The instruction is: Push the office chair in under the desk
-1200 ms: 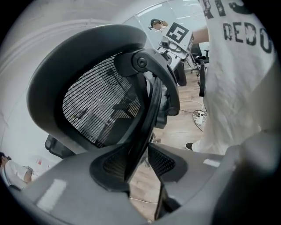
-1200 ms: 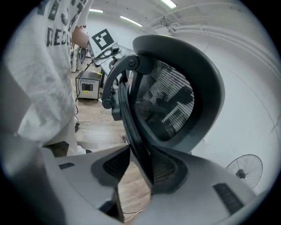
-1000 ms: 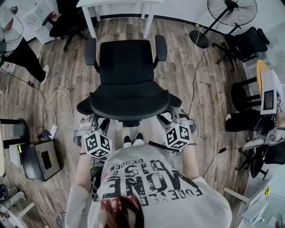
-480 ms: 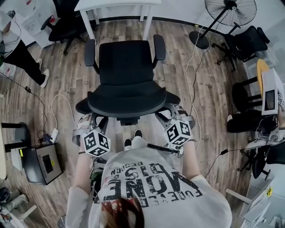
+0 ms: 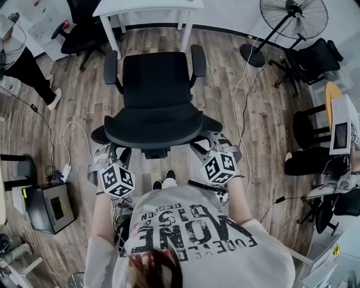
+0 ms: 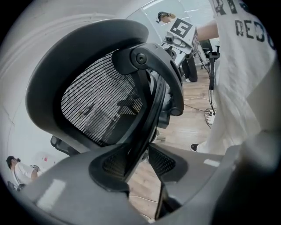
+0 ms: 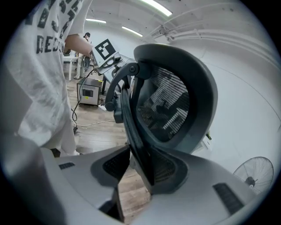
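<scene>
You stood behind the chair with a gripper on each side of the chair back. That made sense for a push: a hold low on both edges would keep the chair rolling straight rather than swivelling. The chair faced the desk squarely, its seat pointed at the gap between the desk legs. It stood on the wooden floor near the desk, but no part of it was under the top yet. As I judged it, most of the push lay ahead of you.

Your left gripper stood fairly wide, with the left edge of the chair back's frame running down between its jaws. The frame lay against one pad and met the tip of the other, so it looked clamped, not merely straddled. Those jaws had just eased a touch wider, with the frame between them.

Your right gripper mirrored it on the right edge. Its jaws were also well apart, with the frame bar seated against one pad and the other pad's tip touching it. Both grippers angled downward onto the frame.
</scene>
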A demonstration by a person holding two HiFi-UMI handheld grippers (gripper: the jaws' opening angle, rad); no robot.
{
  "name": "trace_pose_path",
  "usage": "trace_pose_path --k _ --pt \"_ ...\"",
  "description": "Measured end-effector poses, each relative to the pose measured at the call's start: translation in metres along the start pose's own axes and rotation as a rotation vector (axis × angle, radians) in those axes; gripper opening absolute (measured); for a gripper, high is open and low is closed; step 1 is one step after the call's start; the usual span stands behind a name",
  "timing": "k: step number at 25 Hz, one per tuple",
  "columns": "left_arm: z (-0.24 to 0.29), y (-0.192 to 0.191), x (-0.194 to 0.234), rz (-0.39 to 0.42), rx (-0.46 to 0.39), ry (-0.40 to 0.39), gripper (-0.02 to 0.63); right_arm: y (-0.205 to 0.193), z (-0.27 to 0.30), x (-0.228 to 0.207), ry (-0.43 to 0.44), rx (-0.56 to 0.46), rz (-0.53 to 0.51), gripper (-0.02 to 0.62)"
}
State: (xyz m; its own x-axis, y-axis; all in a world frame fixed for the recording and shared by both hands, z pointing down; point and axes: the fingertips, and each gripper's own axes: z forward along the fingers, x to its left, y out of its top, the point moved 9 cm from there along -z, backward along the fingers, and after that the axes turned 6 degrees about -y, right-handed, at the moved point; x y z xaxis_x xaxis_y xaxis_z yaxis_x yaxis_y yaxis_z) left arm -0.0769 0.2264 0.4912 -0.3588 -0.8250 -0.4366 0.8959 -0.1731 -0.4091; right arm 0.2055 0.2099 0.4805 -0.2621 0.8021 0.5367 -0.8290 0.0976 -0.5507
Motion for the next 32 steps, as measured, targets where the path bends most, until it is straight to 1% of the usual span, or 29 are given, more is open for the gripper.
trace_pose_path --k 5,10,16,20,27,32 --pt "0.01 0.007 0.012 -0.009 0.006 0.013 0.152 -0.007 0.009 -0.015 -0.011 -0.02 -0.019 0.152" --pt "0.018 0.011 0.022 -0.018 0.006 0.026 0.152 -0.011 0.017 -0.027 -0.019 -0.036 -0.016 0.152" --pt "0.024 0.02 0.026 -0.024 -0.024 0.02 0.152 -0.021 0.022 -0.041 -0.02 -0.04 0.005 0.153" --pt "0.026 0.024 0.035 -0.029 -0.057 -0.003 0.152 -0.022 0.026 -0.052 -0.013 -0.02 0.016 0.153" --pt "0.031 0.009 0.058 -0.049 -0.123 -0.058 0.156 -0.011 0.041 -0.06 0.001 0.009 0.025 0.153" --pt "0.043 -0.001 0.073 -0.028 -0.148 -0.083 0.156 -0.005 0.056 -0.068 0.001 0.04 0.047 0.153"
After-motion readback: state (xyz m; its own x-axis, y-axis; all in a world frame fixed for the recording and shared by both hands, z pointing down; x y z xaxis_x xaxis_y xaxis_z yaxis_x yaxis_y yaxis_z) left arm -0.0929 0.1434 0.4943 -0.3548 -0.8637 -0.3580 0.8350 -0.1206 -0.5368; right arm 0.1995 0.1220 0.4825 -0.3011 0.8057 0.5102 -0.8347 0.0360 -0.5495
